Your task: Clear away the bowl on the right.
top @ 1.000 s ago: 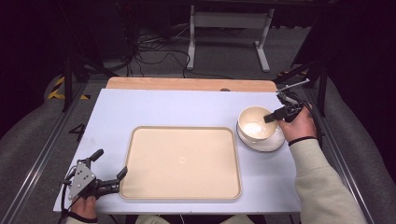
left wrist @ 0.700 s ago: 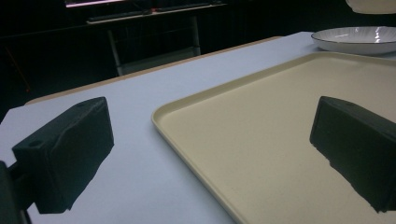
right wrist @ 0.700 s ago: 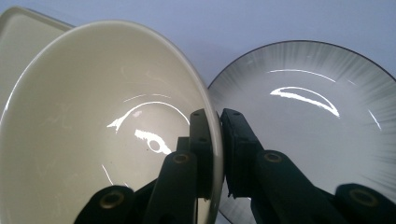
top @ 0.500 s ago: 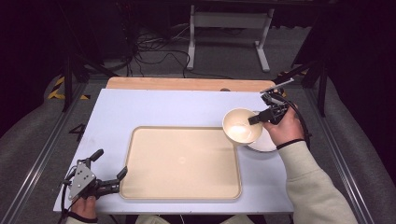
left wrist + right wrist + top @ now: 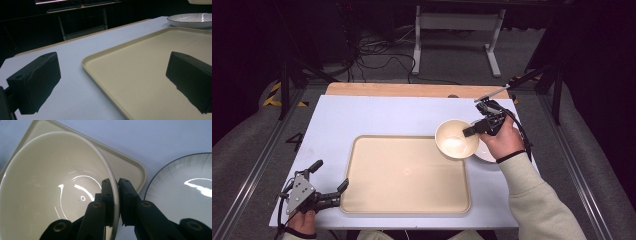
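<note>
Dark floor and cables lie behind the white table (image 5: 377, 117). Over the tray's (image 5: 404, 175) far right corner, the right gripper (image 5: 468, 132) carries the bowl (image 5: 456, 139), jaws pinched on its near rim, one pad inside and one outside. A plate (image 5: 185, 190) sits just right of the tray. Held by so thin a rim, the bowl could pivot or slip out, then knock the plate or catch the tray's lip on the way down. The left gripper (image 5: 328, 180) rests at the tray's near left corner, jaws apart and holding nothing.
</note>
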{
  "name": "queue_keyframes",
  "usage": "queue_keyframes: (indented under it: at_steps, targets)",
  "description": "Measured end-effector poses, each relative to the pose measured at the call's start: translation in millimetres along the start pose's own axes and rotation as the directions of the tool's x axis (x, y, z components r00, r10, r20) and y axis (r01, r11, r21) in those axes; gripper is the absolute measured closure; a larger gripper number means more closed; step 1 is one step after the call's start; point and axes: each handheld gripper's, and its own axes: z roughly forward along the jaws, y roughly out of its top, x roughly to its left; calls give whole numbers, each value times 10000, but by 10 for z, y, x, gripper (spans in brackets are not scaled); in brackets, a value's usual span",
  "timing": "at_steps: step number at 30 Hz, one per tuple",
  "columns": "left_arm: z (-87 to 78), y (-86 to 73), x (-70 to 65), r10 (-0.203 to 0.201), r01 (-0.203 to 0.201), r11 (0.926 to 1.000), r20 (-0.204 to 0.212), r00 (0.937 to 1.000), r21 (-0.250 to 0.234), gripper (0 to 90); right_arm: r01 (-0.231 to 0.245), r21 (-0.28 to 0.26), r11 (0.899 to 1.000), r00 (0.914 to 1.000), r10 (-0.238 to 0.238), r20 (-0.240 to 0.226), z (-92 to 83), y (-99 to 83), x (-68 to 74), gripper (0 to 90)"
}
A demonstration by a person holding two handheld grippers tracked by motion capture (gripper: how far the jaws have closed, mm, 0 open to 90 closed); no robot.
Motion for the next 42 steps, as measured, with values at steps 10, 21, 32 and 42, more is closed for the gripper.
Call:
queue_keyframes:
  at_steps: [10, 21, 32, 42]
  targets:
    - [26, 12, -36, 417, -420, 9989, 103, 9991, 229, 3, 542, 155, 9984, 9980, -537, -347, 100, 84, 264, 831]
    - [16, 9, -18, 279, -283, 9994, 212, 9994, 185, 3, 1069, 344, 9937, 9919, -1042, -727, 230, 177, 540, 831]
    - [7, 4, 1, 217, -220, 9997, 403, 9990, 71, 3, 1482, 596, 9872, 9857, -1425, -905, 376, 239, 738, 830]
    - [2, 1, -10, 334, -335, 9994, 393, 9987, -2, 3, 1764, 717, 9817, 9802, -1685, -1040, 498, 259, 861, 831]
